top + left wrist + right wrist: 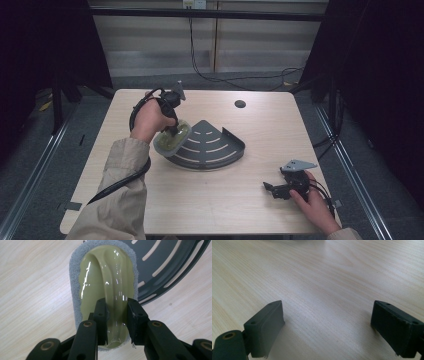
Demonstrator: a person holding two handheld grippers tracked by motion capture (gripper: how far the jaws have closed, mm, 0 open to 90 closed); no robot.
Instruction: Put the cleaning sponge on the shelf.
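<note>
A pale green scrubber [110, 282] with a grey pad under it and a raised glossy handle lies partly on the left edge of a dark grey fan-shaped slotted rack [207, 145]. My left gripper [117, 315] is shut on the scrubber's handle, pointing down at it; in the high view the left gripper [172, 127] is above the scrubber [172, 139]. My right gripper [270, 189] rests low at the table's front right, held by a hand, with its jaws wide apart and bare wood between them; in its own view the right gripper [328, 325] is open.
The light wooden table [210, 200] has a round dark cable hole [240, 104] at the back right. Black curtains and metal frame rails flank the table. The rack [172, 262] has a raised wall on its right side. Cables trail from both grippers.
</note>
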